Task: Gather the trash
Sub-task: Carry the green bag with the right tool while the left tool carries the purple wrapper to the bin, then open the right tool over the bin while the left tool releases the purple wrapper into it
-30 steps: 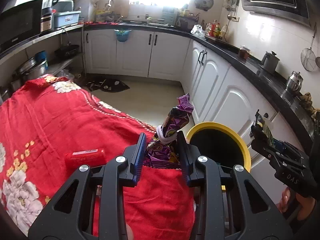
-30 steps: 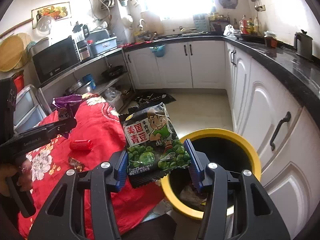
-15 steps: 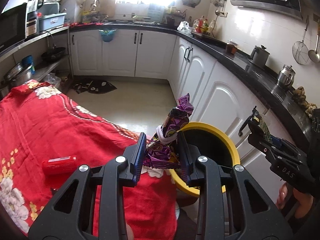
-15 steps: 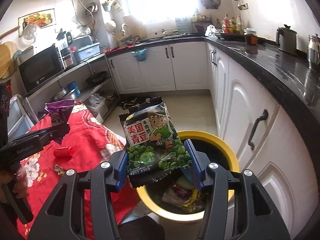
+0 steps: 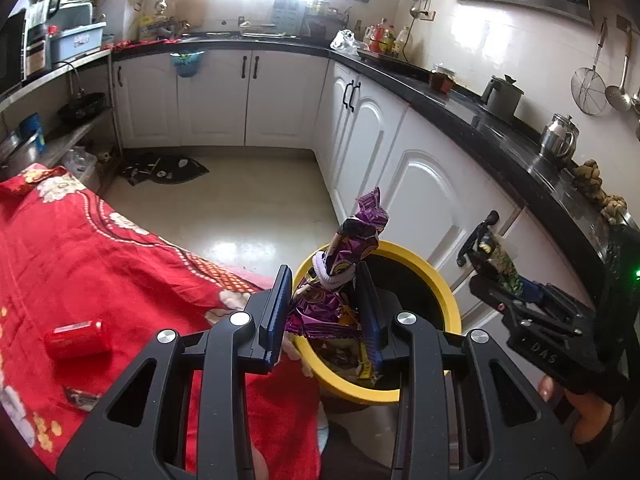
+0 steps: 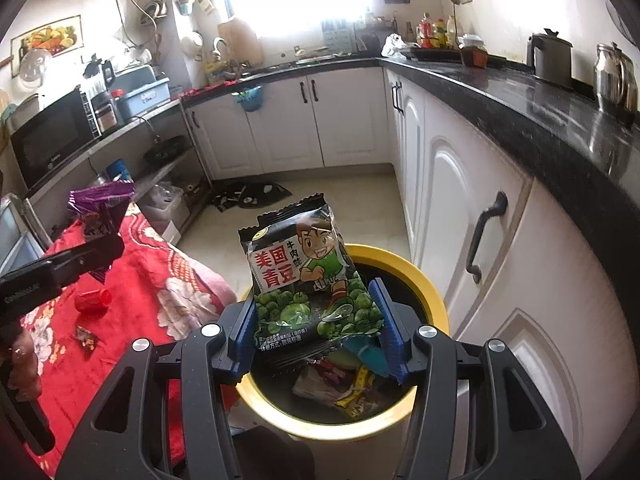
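Now both grippers have moved off the red tablecloth (image 5: 100, 248) to above the yellow-rimmed bin (image 6: 432, 296), a second ago mostly beside it. Left gripper (image 5: 324, 312) clamps the purple wrapper (image 5: 344, 276); right gripper (image 6: 318, 324) clamps the green pea packet (image 6: 308, 276). Both look ready to drop. Red can (image 5: 78, 338) remains on the cloth.

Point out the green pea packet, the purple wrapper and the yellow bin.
green pea packet (image 6: 308, 276), right wrist view, printed front.
purple wrapper (image 5: 344, 268), left wrist view, crumpled middle.
yellow bin (image 6: 430, 292), right wrist view, right rim.
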Action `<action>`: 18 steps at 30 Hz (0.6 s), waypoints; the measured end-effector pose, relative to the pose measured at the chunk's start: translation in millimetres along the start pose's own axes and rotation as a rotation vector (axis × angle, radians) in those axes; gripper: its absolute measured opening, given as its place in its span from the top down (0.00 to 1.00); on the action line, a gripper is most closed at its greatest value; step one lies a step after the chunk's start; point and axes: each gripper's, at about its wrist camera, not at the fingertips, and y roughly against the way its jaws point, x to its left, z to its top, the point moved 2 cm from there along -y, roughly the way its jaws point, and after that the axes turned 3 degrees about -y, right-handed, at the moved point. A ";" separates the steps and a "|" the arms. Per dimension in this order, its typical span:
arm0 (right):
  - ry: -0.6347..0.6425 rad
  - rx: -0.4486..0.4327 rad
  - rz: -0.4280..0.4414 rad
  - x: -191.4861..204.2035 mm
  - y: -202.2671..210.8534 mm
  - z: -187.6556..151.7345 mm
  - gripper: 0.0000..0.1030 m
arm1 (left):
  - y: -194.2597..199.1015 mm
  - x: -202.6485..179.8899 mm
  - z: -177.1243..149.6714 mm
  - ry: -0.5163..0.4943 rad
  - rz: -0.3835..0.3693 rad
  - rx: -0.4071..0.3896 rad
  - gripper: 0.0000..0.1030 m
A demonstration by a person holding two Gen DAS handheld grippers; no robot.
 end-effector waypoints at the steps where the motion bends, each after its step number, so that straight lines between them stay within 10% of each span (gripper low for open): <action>1: -0.002 0.007 -0.004 -1.8 -2.7 -1.7 0.51 | -2.6 -1.1 -0.3 -0.001 -0.002 0.004 0.75; 18: -0.016 0.133 -0.050 -18.3 -50.2 -26.8 0.50 | -50.8 -12.9 -11.2 0.017 -0.060 0.090 0.74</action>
